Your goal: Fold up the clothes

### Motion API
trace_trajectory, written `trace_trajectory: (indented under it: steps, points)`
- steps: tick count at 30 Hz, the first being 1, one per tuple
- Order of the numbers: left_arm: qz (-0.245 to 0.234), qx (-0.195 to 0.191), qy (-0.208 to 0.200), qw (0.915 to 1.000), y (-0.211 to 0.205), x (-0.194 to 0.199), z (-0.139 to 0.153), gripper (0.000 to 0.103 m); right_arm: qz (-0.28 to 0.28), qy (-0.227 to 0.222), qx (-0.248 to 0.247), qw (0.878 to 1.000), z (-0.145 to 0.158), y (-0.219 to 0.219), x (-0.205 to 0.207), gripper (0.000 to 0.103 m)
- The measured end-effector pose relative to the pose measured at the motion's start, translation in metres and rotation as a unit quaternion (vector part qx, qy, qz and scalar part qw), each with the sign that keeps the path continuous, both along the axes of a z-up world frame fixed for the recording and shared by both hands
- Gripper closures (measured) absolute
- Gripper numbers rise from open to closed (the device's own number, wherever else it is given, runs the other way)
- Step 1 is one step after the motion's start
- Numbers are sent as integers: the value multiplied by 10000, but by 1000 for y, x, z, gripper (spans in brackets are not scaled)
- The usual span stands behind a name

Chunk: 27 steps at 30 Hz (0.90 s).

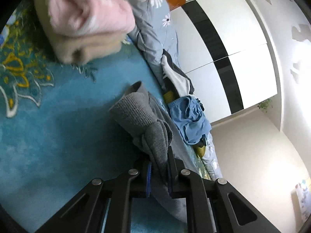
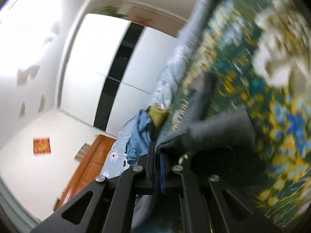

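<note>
Teal blanket (image 1: 58, 126) on bed: pink and beige items (image 1: 87, 29) already folded. Both fingers, left (image 1: 158, 167) & right (image 2: 157, 155), pinch grey garment (image 1: 140, 114); blue pile (image 1: 190, 122) left to fold.

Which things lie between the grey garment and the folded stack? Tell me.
Nothing: only bare blue blanket between the grey garment and the pink-and-cream folded stack, in the left wrist view.

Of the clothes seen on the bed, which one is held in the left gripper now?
The grey knitted garment: the left gripper is shut on it. The pink and beige pieces lie folded in a stack, and the blue one lies crumpled.
</note>
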<state>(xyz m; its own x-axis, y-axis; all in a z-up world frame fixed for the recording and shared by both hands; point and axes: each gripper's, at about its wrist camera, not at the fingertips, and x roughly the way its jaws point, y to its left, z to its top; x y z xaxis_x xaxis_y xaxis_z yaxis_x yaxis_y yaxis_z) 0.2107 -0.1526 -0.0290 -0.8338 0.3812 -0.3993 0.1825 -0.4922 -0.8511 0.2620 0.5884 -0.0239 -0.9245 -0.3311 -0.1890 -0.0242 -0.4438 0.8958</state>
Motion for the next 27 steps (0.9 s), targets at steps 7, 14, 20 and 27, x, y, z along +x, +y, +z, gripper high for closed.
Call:
trace_trajectory:
  steps: [7, 14, 20, 27]
  points:
    - [-47, -94, 54, 9999, -4, 1, 1, 90, 58, 43, 81, 9999, 3, -2, -9, 100]
    - [38, -93, -175, 9998, -5, -1, -21, 91, 99, -245, 76, 9996, -12, -3, -22, 100]
    - [-41, -116, -254, 9996, -5, -3, -31, 92, 69, -266, 170, 9995, -13, -5, -21, 100]
    - [-212, -251, -532, 9980, -1, 0, -45, 82, 69, -695, 164, 9974, -31, -3, -19, 100]
